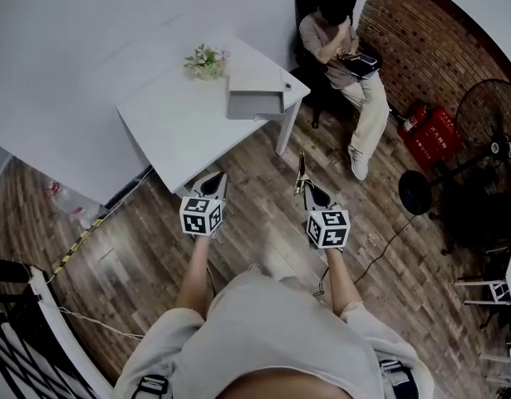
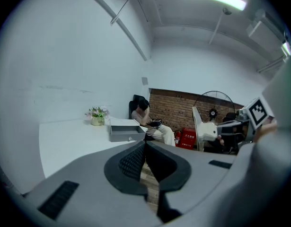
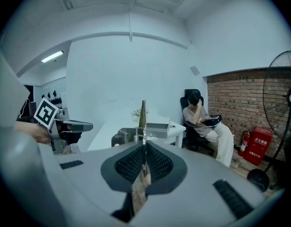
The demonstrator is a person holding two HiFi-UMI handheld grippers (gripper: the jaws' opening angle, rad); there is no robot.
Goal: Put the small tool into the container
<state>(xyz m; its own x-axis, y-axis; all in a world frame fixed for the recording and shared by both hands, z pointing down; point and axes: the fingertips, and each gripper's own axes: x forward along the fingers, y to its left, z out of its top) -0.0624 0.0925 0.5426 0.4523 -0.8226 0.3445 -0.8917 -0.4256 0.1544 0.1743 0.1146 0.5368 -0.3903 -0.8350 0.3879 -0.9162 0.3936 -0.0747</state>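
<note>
Right gripper (image 1: pixel 308 189) clamps the slim pointed tool (image 1: pixel 301 169), shaft aimed at the open grey box (image 1: pixel 255 105) on the white table (image 1: pixel 176 127), well short of it; left gripper (image 1: pixel 212 183) closed, empty, equally far.

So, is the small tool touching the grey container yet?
Apart. The head view shows the small tool, clamped in the right tool, over the wooden floor, well short of the white table bearing the grey container.
</note>
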